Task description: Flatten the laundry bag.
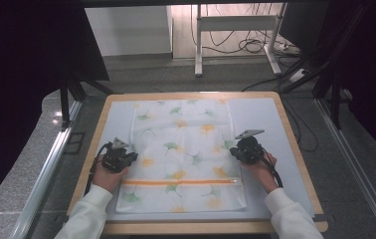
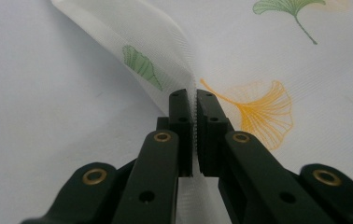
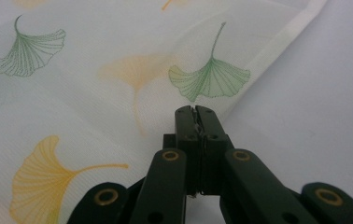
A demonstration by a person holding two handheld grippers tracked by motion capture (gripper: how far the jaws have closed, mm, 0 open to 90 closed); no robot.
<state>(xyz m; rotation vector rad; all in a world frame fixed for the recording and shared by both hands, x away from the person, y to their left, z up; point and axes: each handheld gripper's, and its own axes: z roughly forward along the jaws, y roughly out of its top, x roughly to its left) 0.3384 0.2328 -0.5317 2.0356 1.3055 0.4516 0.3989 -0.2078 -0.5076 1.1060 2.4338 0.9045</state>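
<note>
2 sets of black jaws pinch the sheer leaf-printed mesh bag (image 1: 182,154) at opposite edges.

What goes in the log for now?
left tongs: pinching bag edge | right tongs: pinching other edge | bag: flat on table

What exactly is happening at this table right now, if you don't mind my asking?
A person is working a white mesh bag printed with ginkgo leaves, spread flat on the table, with a gripper in each hand. The left gripper has pinched the bag's left edge, the fabric rising in a fold between its jaws. The right gripper is shut on the right edge. The bag's orange zipper runs across near the person.
</note>
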